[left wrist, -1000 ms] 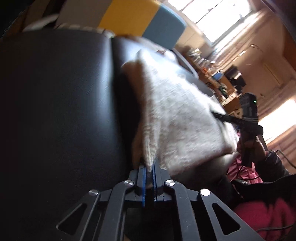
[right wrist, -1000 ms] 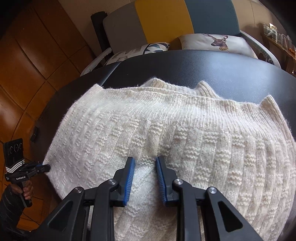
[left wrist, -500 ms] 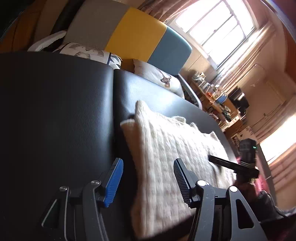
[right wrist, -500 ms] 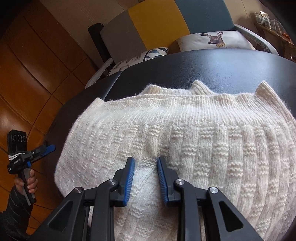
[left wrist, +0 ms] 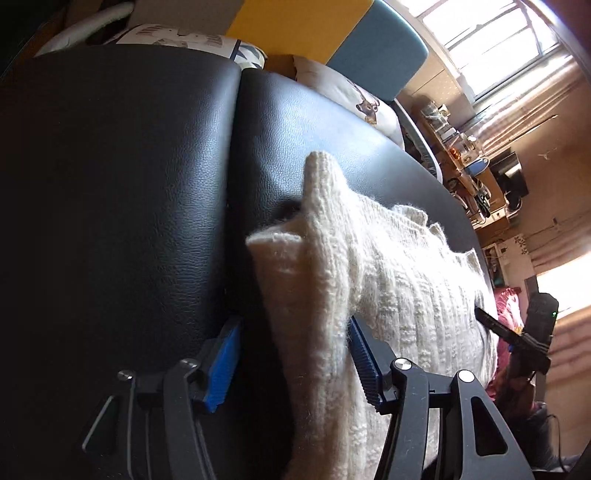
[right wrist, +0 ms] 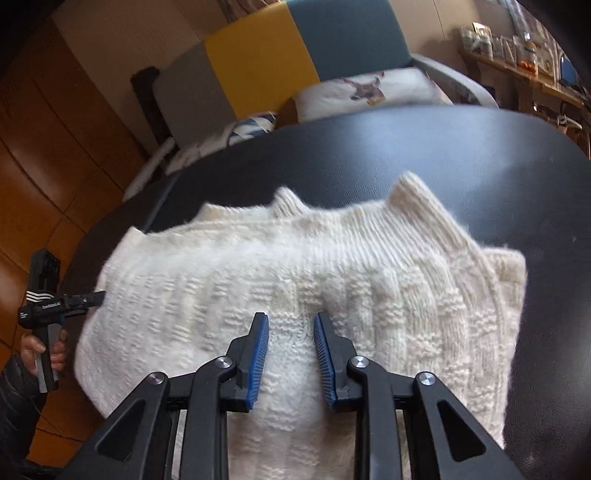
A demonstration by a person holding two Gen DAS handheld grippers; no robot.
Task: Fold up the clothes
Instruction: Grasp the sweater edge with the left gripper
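Observation:
A cream knitted sweater lies folded on a black padded table. My left gripper is at its left edge. Its jaws are opening, and the sweater's thick edge runs between them without being pinched. In the right wrist view the sweater spreads across the table. My right gripper sits at its near edge, with its blue pads narrowly apart and closed on a raised fold of knit. The left gripper also shows at the far left of this view, held in a hand.
Behind the table stands a sofa with grey, yellow and teal back panels and a deer-print pillow. Wooden flooring lies off the table's left side. A cluttered shelf and a bright window are far right.
The left gripper let go of the sweater edge, opened wide and drew back, and the lifted knit now lies flat. The right gripper kept its hold and shifted sideways.

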